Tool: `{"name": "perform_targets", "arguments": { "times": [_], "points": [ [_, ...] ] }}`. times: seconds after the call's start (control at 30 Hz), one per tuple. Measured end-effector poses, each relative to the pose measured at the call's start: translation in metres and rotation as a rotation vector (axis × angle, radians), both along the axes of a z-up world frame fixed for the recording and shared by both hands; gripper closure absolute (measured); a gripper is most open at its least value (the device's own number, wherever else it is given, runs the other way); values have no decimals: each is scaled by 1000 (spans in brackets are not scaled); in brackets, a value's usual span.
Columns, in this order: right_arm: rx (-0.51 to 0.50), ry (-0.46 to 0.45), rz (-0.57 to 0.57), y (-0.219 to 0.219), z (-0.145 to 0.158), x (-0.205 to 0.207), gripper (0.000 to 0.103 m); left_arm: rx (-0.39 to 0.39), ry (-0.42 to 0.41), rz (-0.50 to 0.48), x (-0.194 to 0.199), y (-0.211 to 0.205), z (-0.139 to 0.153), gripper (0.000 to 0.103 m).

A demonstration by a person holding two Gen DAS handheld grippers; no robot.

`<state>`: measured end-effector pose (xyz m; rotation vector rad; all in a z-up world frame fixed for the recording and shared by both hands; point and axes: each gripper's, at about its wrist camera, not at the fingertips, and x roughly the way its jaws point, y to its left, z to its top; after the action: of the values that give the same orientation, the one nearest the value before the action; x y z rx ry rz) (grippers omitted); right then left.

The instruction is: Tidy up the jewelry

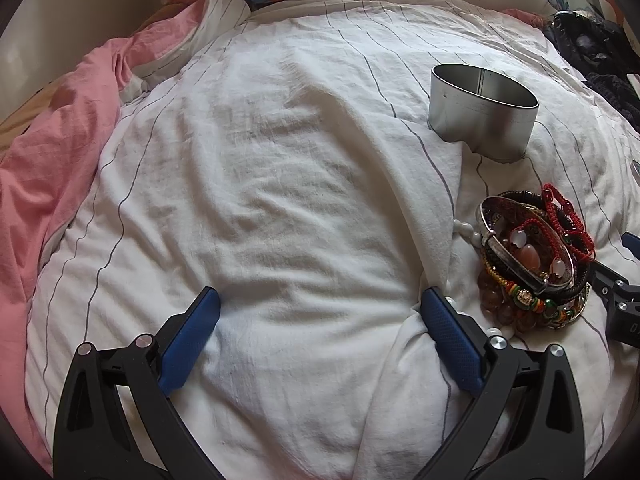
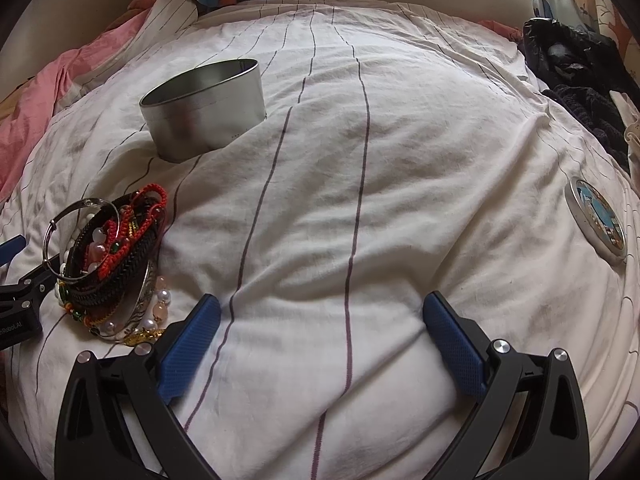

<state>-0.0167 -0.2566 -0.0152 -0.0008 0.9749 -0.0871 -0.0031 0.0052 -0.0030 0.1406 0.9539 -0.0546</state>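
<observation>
Tin: we see it empty.
Jewelry pile: all ours to move yet.
Left gripper: jaws spread, holding nothing.
Right gripper: likewise.

Bracelet pile near metal tin, seemingly empty

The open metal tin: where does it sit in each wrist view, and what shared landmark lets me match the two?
Left wrist: the metal tin is upper right, beyond the pile of bracelets.
Right wrist: the tin is upper left, again beyond the pile.
Shared landmark: that bracelet pile, right of the left gripper and left of the right gripper.
</observation>
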Motion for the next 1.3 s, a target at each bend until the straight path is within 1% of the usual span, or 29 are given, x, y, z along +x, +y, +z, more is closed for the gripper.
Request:
{"name": "perform_targets", "arguments": {
  "times": [0.33, 0.5, 0.6, 0.83, 1.17, 1.3],
  "points": [
    [6, 7, -5, 0, 1, 0, 6, 12, 6, 8, 2, -6, 5, 6],
    [27, 5, -2, -2, 3, -1, 6, 33, -8, 6, 2, -9, 9, 6],
    [22, 5, 0, 0, 3, -2, 6, 44, -15, 2, 0, -12, 10, 6],
    [30, 0, 2, 0, 3, -2, 6, 19, -23, 5, 0, -9, 15, 6],
    [33, -3, 5, 0, 4, -2, 6, 23, -15, 1, 1, -11, 13, 6],
    [47, -12, 9, -1, 5, -3, 6, 23, -30, -6, -1, -12, 17, 6]
  ]
}}
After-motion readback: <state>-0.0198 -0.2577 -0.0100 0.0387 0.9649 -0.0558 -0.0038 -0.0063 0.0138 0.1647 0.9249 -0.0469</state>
